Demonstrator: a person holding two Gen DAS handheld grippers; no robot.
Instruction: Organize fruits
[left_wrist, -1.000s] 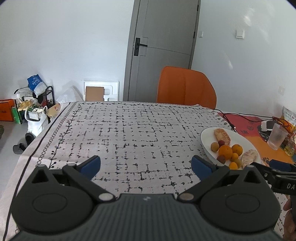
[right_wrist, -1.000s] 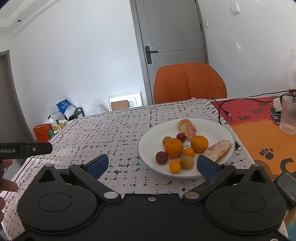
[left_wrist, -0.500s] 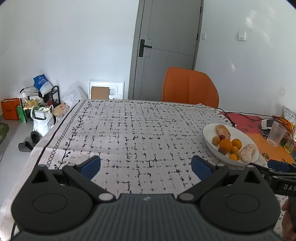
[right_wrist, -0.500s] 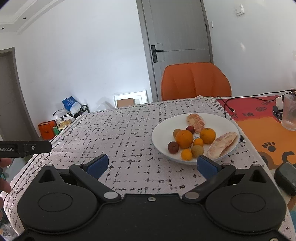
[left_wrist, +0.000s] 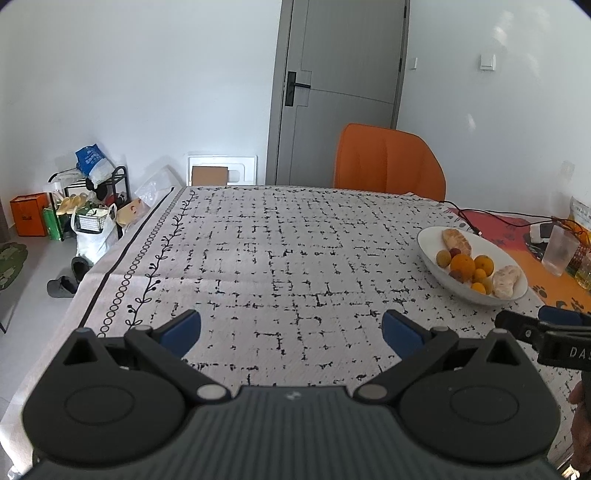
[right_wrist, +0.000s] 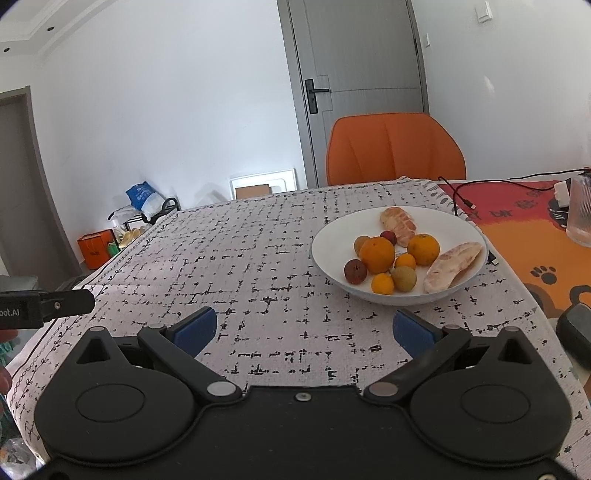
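A white plate (right_wrist: 454, 224) holds two oranges (right_wrist: 377, 254), small kumquats, brownish round fruits and two peeled citrus pieces (right_wrist: 452, 266). It stands on the patterned tablecloth (right_wrist: 251, 258), ahead and right of my right gripper (right_wrist: 302, 330), which is open and empty above the near edge. In the left wrist view the plate (left_wrist: 428, 236) is far right. My left gripper (left_wrist: 291, 329) is open and empty over bare cloth. The right gripper's finger shows in the left wrist view (left_wrist: 532, 326).
An orange chair (left_wrist: 388, 162) stands at the table's far edge. An orange mat (right_wrist: 528, 236) with a black cable (right_wrist: 461, 192) and a clear glass (right_wrist: 580, 210) lies right of the plate. Floor clutter (left_wrist: 85, 210) sits off the left edge.
Both grippers have pulled back and risen: the plate and table look farther away and more of the room shows. Both stay open and empty.
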